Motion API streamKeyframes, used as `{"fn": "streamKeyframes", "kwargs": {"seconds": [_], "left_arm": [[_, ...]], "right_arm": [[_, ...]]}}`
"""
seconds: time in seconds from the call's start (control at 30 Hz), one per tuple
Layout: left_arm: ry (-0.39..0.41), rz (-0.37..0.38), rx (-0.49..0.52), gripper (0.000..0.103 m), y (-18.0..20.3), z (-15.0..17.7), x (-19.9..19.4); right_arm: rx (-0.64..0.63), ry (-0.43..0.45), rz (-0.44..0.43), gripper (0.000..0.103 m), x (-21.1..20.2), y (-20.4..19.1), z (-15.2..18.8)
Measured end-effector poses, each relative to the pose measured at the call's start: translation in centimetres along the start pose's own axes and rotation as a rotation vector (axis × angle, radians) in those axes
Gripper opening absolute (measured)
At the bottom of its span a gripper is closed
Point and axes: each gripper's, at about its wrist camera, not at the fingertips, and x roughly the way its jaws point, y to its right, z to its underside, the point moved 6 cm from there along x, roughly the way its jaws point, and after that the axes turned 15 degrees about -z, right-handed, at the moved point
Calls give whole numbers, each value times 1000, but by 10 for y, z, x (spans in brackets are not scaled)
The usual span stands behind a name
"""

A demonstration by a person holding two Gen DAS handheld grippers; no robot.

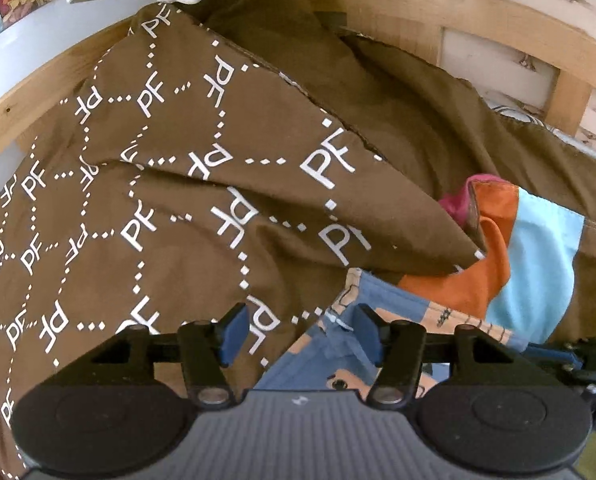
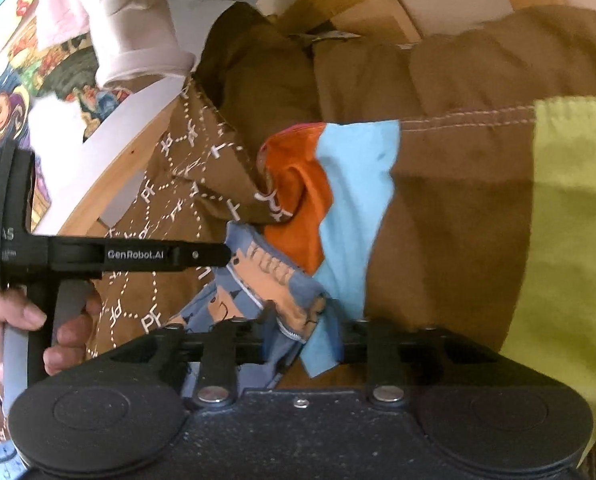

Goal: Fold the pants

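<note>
From my left wrist view, my left gripper (image 1: 300,330) stood open over the brown PF-print fabric (image 1: 169,200). From the right wrist view, my right gripper (image 2: 298,334) pinched the patchwork pants (image 2: 310,216). Sliding on the brown quilt (image 2: 458,200), their bunched layers could fold crooked.

One brown fabric garment printed with white PF lettering (image 1: 185,184), one blue-and-orange patterned garment (image 2: 265,280), one orange, light-blue and lime panelled brown garment (image 2: 458,200), two black two-finger grippers (image 1: 300,334) (image 2: 298,336), one bare hand (image 2: 25,328)
</note>
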Motion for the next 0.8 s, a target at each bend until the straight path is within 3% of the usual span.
{"fn": "streamKeyframes", "kwargs": {"seconds": [0.17, 0.23, 0.37, 0.43, 0.53, 0.67, 0.8], "left_arm": [[14, -18, 11, 63, 13, -7, 5], [2, -43, 18, 64, 18, -7, 7], [-13, -54, -2, 63, 23, -10, 4], [-1, -49, -6, 63, 18, -11, -7], [29, -59, -44, 72, -2, -8, -26], [31, -82, -155, 78, -49, 28, -53], [28, -168, -310, 101, -100, 89, -80]], "right_arm": [[-130, 73, 21, 7, -12, -17, -5], [-151, 45, 46, 7, -7, -16, -4], [-86, 19, 78, 15, -4, -1, -3], [-122, 38, 92, 20, -9, -4, -6], [-182, 47, 95, 34, -12, -14, -6], [-287, 46, 84, 66, -14, -29, -4], [-436, -1, 54, 91, -4, -52, 4]]}}
